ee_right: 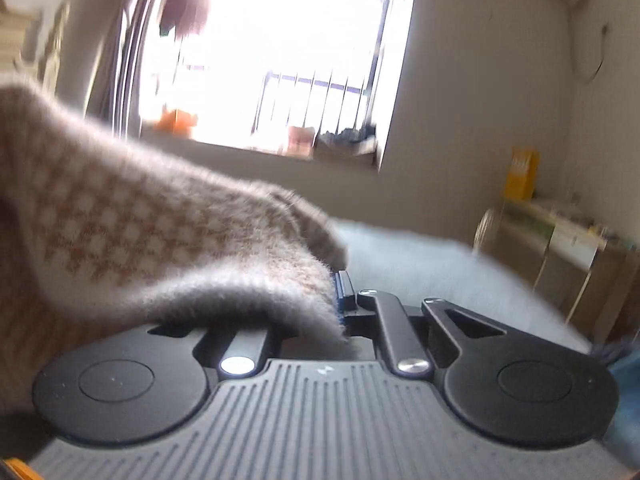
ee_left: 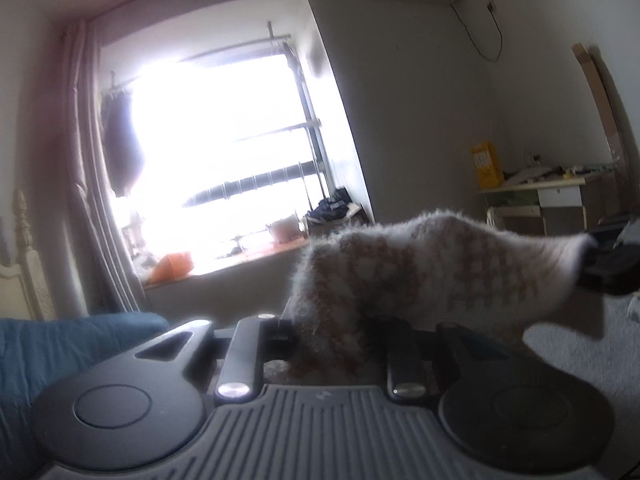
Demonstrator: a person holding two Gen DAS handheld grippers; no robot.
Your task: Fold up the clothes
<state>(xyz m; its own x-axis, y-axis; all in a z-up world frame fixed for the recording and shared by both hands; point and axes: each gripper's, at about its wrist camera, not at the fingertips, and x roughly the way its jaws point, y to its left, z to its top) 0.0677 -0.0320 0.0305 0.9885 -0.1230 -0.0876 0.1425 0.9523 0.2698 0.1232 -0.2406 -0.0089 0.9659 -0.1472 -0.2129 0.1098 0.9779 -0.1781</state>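
Holding fuzzy checked garment [ee_left: 420, 264] mid-air above grey bed [ee_right: 420, 256]: left gripper [ee_left: 332, 344] clamped narrow on one end, right gripper [ee_right: 340, 300] pinching only the edge. Risks slipping from that thin bite under tension; sagging middle folds crooked.

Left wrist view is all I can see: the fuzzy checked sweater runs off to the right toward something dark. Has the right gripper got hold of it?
Observer: Yes. In the right wrist view the right gripper is shut on the sweater, pinching its ribbed edge.
Operator: Is any cloth lying on that gripper?
Observer: Yes, the sweater drapes over the linkage on the picture's left side and hides that finger. The other finger is bare.
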